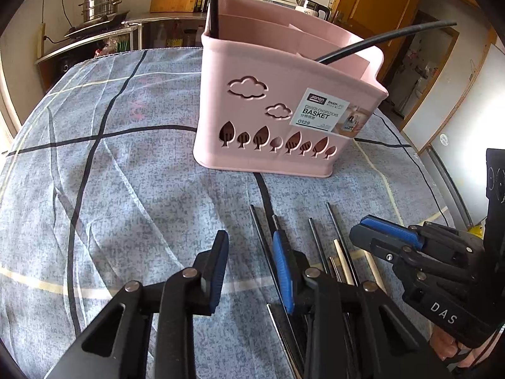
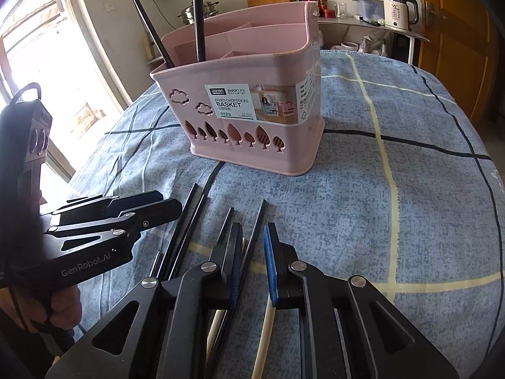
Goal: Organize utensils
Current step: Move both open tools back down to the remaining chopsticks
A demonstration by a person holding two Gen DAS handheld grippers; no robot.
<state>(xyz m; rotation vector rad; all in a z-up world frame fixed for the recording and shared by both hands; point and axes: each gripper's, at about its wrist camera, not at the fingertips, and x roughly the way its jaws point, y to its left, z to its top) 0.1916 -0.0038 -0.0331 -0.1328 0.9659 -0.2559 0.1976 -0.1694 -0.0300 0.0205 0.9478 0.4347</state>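
Note:
A pink divided chopsticks basket (image 1: 284,110) (image 2: 252,110) stands upright on the blue checked cloth, with two long black utensils (image 1: 214,0) (image 2: 199,15) sticking out of it. Several dark chopsticks (image 1: 315,240) (image 2: 189,221) and pale wooden ones (image 1: 342,259) (image 2: 265,331) lie in a loose row in front of it. My left gripper (image 1: 251,235) (image 2: 170,202) hangs low over the row's left end, jaws apart; one dark chopstick lies beside its right pad. My right gripper (image 2: 252,225) (image 1: 356,230) straddles another dark chopstick, its pads close by but not pressing.
Bare cloth (image 1: 110,189) (image 2: 410,189) spreads to either side of the basket. A person's hand (image 2: 63,309) grips the left gripper's handle. Behind the table are a steamer pot (image 1: 101,3), a kettle (image 2: 397,9), a counter, a wooden door (image 2: 457,47) and a bright window (image 2: 38,63).

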